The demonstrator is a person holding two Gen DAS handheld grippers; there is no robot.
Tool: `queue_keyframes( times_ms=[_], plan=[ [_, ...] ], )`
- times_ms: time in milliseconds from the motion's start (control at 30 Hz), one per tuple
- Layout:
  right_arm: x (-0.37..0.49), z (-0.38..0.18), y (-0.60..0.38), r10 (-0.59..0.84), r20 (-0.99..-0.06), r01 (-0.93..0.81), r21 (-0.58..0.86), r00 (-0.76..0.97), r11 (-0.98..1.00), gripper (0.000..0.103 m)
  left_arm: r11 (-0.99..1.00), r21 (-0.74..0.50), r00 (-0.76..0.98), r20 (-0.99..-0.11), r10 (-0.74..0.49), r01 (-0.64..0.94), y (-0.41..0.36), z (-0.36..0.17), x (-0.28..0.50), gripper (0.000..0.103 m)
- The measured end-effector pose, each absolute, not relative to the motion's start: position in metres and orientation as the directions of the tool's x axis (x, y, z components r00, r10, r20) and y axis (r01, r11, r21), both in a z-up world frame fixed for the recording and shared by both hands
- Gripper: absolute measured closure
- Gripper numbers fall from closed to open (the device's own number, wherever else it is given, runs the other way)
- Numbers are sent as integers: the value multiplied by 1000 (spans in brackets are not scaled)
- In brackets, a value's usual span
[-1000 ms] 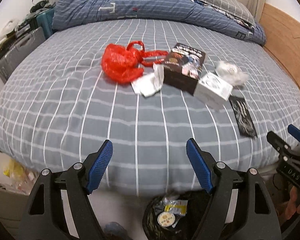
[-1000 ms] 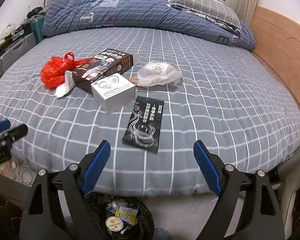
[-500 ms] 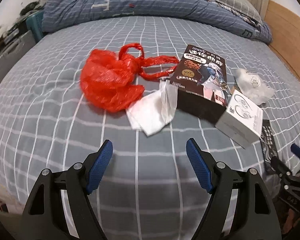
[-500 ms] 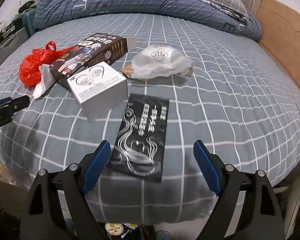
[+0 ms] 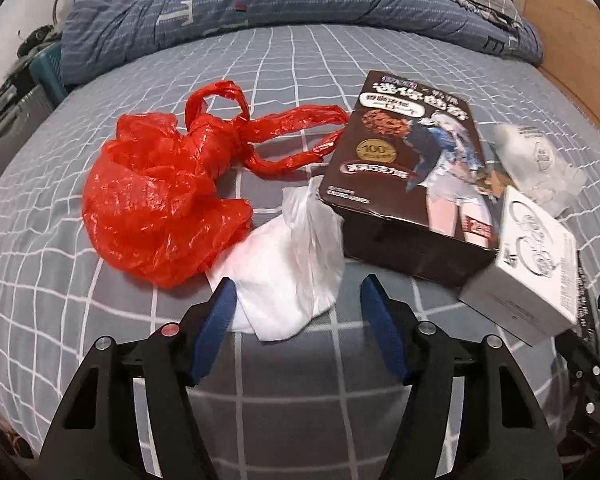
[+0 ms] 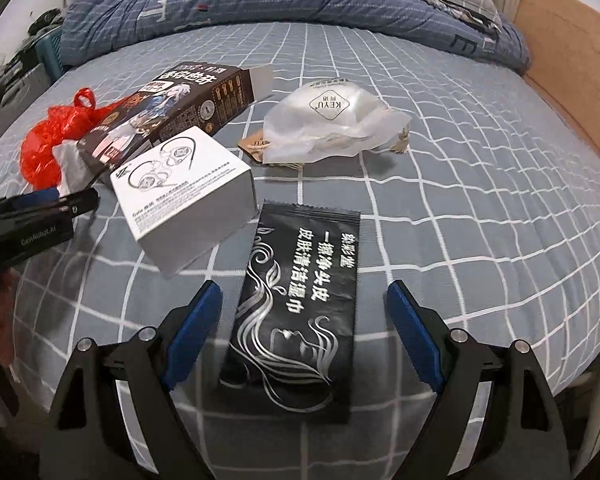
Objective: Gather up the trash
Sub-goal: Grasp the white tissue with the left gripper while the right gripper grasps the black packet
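Trash lies on a grey checked bed [image 5: 100, 320]. My left gripper [image 5: 298, 292] is open, its fingers on either side of the near end of a crumpled white wrapper [image 5: 292, 272]. A red plastic bag [image 5: 160, 192] lies to the left, a dark brown box [image 5: 408, 168] and a white box [image 5: 532, 256] to the right. My right gripper [image 6: 302, 296] is open, straddling a black sachet [image 6: 300, 320] lying flat. The white box [image 6: 184, 196], brown box [image 6: 172, 108] and a clear mask packet [image 6: 332, 120] lie beyond.
A rumpled blue duvet [image 5: 260, 12] and pillows lie at the head of the bed. A wooden bed frame [image 6: 572, 92] runs along the right. Cases and clutter [image 5: 8, 108] stand at the left. The left gripper shows in the right view [image 6: 40, 212].
Both grippers have moved forward from the bed's edge over the trash. The white wrapper and the black sachet now sit between their open fingers. The bin below has left view.
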State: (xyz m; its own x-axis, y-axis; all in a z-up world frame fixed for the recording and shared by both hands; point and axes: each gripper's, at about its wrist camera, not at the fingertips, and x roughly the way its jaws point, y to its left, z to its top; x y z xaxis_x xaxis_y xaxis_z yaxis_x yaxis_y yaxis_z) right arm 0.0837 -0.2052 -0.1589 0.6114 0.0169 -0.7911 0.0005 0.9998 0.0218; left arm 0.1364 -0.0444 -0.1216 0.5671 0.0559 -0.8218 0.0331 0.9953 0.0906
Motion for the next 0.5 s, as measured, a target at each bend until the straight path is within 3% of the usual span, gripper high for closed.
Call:
queue_keyframes(
  times_ms=[167,200,333,500],
  plan=[
    [88,-160,-196,5,-794,22,23,607,999,33,997,73,567,-822,50,18,-40,-126,143,49],
    [88,-159,-194,7,-795,19,23,607,1000,39,997,73,568,-821,52,15,-39,-126,143,57],
    [89,-159,-189,-20,-798,23,-8,603,1000,42,999,38,564,-825,35,-7,-32,-125,147,81],
    [89,-157,-189,-21,-803,23,-9,596,1000,59,1000,28,566,-824,28,-7,-26,-124,148,93]
  ],
)
